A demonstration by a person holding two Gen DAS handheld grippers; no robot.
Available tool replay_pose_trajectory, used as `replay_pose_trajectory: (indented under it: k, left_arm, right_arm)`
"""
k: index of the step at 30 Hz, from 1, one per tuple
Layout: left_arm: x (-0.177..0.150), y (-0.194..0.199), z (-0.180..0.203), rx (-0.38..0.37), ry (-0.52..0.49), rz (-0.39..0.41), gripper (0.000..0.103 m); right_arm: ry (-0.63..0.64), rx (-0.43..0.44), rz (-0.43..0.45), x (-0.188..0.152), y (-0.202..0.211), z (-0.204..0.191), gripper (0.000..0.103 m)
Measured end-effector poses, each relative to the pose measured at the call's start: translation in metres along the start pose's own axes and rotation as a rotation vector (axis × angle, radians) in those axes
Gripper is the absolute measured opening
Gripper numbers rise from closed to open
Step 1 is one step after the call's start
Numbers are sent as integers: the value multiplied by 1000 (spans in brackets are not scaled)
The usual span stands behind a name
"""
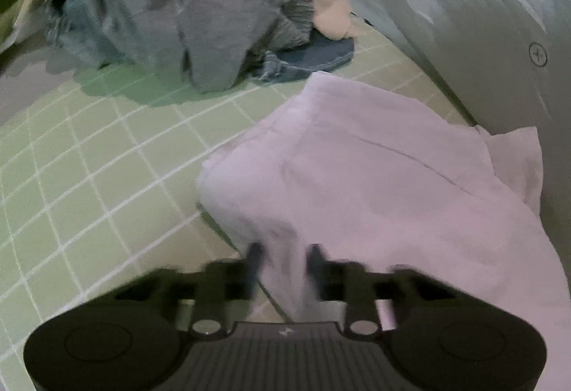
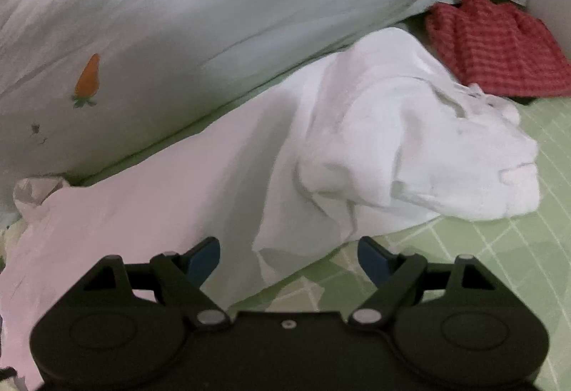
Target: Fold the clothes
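Observation:
A white garment point(image 1: 374, 177) lies crumpled on the green checked sheet point(image 1: 89, 159). In the left wrist view a bunched edge of it runs up between the two dark fingers of my left gripper point(image 1: 285, 255), which is shut on it; this view is blurred. In the right wrist view the same white garment point(image 2: 357, 127) spreads ahead, with a rumpled, thicker part at the right. My right gripper point(image 2: 288, 259) stands open just above its near edge, blue pads point(image 2: 203, 259) wide apart, holding nothing.
A heap of grey and blue clothes point(image 1: 178, 9) sits at the far left, with a peach piece point(image 1: 332, 13) and denim point(image 1: 314, 59) beside it. A pale bedding roll with a carrot print point(image 2: 178, 16) borders the garment's far side. A red checked cloth point(image 2: 496, 45) lies far right.

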State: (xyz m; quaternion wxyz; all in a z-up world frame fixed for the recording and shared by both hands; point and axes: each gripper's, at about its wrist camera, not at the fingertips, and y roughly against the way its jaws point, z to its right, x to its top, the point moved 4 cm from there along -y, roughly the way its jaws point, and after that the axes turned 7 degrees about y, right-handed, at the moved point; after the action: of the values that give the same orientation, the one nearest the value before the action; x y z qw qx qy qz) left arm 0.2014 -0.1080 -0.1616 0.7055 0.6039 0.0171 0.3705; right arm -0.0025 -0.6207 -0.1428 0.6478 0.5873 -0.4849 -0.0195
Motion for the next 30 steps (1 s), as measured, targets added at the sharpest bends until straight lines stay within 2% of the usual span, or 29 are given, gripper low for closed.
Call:
replay_pose_trajectory:
  k: [2,4,8,10,12,13,15,16,17,19,21,23,25,26,28,30]
  left_arm:
    - [9,-2,15,-8,-49,27,9]
    - [17,1,34,-23,-109,68,4]
    - [19,11,102,-94,-297,159,3]
    - [3,0,134,-164,-353,100,4]
    - [-13,-11,165,-234,-409,40,9]
    - [-24,-23,172,-244,-410,-16,13]
    - [-49,-41,175,-232,-395,-128,11]
    - [-54,-36,173,-239,-404,-77,18]
    - [-60,-34,174,-234,-448,-88,24]
    - [-64,-26,168,-258,-467,-87,26]
    - [-60,-11,156,-291,-442,-65,30]
    - [-52,8,142,-317,-402,-12,42]
    - [-41,21,129,-288,-374,65,51]
    - [-36,22,124,-260,-373,95,51]
    - [-28,15,118,-221,-370,97,51]
    - [-20,5,114,-214,-349,79,51]
  right_arm:
    - [-13,-9,2,0,1,4,85]
    - [-26,-19,4,0,3,8,85]
    - [-37,-32,6,1,4,12,85]
    - [-28,-32,6,2,3,10,85]
    - [-18,-30,1,3,1,9,85]
    - [-14,-28,-2,3,0,8,85]
    - [-9,-25,-10,1,-1,6,85]
    - [-6,-25,-14,0,-1,5,85]
    - [0,-22,-15,-1,0,4,85]
    - [8,-17,-18,-1,-1,2,85]
    - [13,-14,-25,-2,-3,1,85]
    - [14,-8,-34,-3,-5,0,85]
    - [13,4,-39,-4,-8,-3,85]
    - [17,7,-41,-5,-8,-5,85]
    - [27,13,-45,-6,-9,-8,85]
    - [32,19,-52,-7,-11,-10,85]
